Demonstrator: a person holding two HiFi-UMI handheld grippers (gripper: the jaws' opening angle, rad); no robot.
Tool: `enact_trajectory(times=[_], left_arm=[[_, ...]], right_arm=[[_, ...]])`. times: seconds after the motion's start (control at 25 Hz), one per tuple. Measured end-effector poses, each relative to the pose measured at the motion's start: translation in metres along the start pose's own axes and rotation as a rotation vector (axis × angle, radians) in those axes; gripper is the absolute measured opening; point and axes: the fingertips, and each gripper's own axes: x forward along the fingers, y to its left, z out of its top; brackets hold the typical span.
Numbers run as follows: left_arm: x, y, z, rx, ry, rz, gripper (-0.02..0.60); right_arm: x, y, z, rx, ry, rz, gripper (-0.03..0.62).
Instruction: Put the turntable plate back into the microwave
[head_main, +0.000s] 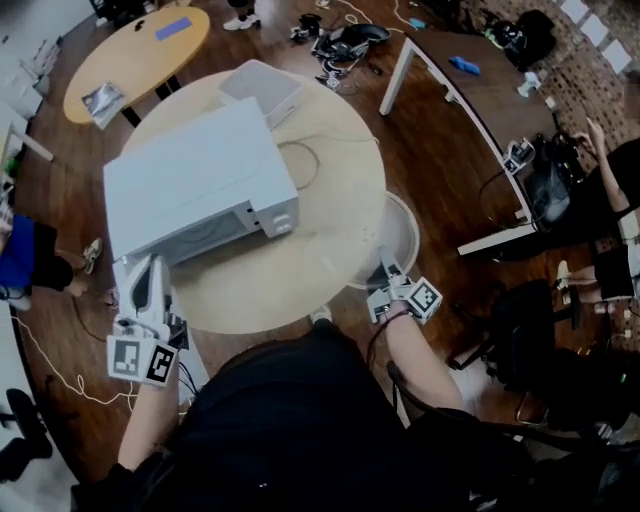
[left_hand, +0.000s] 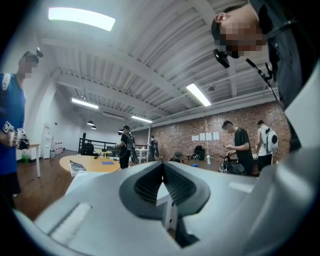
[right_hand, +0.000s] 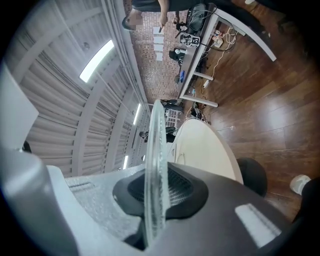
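The microwave (head_main: 200, 185) sits on the left half of the round counter (head_main: 335, 215), a box (head_main: 262, 90) behind it. The turntable plate (head_main: 405, 232) is at the counter's right edge, in the right gripper (head_main: 387, 277); the left gripper (head_main: 145, 280) is off the microwave's near-left corner

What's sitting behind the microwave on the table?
A white box lies behind the microwave, a thin cord looped beside it. The table right against its back is hidden by its body.
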Motion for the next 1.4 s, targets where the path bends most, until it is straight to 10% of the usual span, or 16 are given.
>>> enact_trajectory(times=[1.4], left_arm=[[-0.043, 0.017, 0.011, -0.022, -0.017, 0.007, 0.003]], right_arm=[[-0.009, 0.042, -0.034, 0.040, -0.013, -0.034, 0.025]])
